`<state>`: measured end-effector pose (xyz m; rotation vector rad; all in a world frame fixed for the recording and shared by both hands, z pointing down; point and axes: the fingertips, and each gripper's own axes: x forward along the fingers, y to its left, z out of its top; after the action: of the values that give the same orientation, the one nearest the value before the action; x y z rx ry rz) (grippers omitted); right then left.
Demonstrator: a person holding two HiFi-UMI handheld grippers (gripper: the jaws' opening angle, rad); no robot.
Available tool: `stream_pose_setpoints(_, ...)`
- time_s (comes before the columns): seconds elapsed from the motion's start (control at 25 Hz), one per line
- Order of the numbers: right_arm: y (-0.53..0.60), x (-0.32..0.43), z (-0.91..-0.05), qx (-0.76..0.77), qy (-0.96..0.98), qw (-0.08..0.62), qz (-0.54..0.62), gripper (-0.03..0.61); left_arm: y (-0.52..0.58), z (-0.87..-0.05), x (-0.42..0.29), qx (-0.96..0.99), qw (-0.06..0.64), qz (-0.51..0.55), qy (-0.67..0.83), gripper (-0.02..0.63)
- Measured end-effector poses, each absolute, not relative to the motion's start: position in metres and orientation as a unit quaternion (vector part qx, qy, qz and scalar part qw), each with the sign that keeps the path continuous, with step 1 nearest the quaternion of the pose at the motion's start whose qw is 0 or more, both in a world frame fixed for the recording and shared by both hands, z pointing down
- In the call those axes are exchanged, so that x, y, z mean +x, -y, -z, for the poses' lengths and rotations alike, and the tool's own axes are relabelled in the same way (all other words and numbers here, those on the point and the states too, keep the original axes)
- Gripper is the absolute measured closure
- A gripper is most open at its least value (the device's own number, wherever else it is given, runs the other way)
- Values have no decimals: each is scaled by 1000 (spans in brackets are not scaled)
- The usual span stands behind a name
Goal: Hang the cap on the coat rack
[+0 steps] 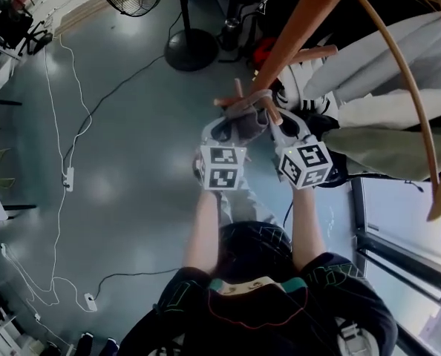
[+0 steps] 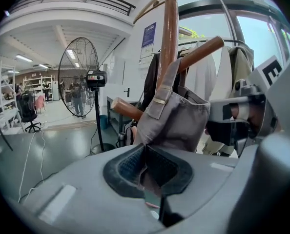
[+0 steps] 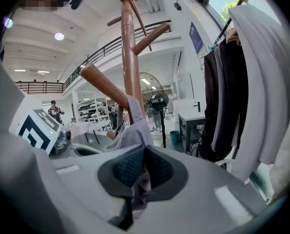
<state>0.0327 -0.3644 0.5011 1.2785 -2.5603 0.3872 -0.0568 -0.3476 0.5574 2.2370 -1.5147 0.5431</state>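
Both claws are on the cap (image 1: pixel 244 122) here, right up at the coat rack (image 1: pixel 298 28). The left claw (image 2: pixel 145 165) has its jaws clamped together on the cap's grey cloth, which is pinched deep between the dark pads (image 2: pixel 128 164). It's the same on the other side: the right claw (image 3: pixel 141 168) is closed tight on a fold of the cap's edge.

From above, we see the cap stretched between the two claws, sitting among the lower wooden pegs of the rack. From the left claw's view, the cap's back strap runs up along the brown pole, to just where an upper peg (image 2: pixel 203 49) branches off. A lower peg (image 2: pixel 127 109) pokes out to the left behind the cloth. Whether the strap is over a peg, we can't tell.

A tall fan (image 2: pixel 78 76) stands on the grey floor (image 1: pixel 131 169) beyond the rack, and a white cable (image 1: pixel 57 110) trails across that floor. Coats (image 3: pixel 255 82) hang on a rail to the right.
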Motion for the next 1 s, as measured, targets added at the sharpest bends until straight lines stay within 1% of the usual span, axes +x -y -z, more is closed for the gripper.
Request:
stream_pose_setpoints(0.32,372,28,-503,424,890,110,-126,571,354,-562,-52,802,142,-193,547,595)
stream_pose_setpoints(0.44,370,30,-503,423,891,110,-123,569,352,-562,-52,803,134,-197,546,584)
stream_pose_setpoints(0.52,367,33,-503,424,891,106,-124,566,349,-563,-52,804,130,-208,541,566)
stream_pose_setpoints(0.68,360,40,-497,433,887,105,-120,555,339,-563,-55,803,125,-229,536,506)
stream_pose_setpoints(0.76,356,43,-492,442,884,102,-113,552,334,-560,-61,800,125,-227,542,494)
stream_pose_setpoints(0.92,344,49,-480,457,880,86,-101,531,324,-545,-69,797,111,-215,553,497)
stream_pose_setpoints(1.0,338,51,-473,466,876,82,-93,531,319,-533,-73,794,90,-211,563,532)
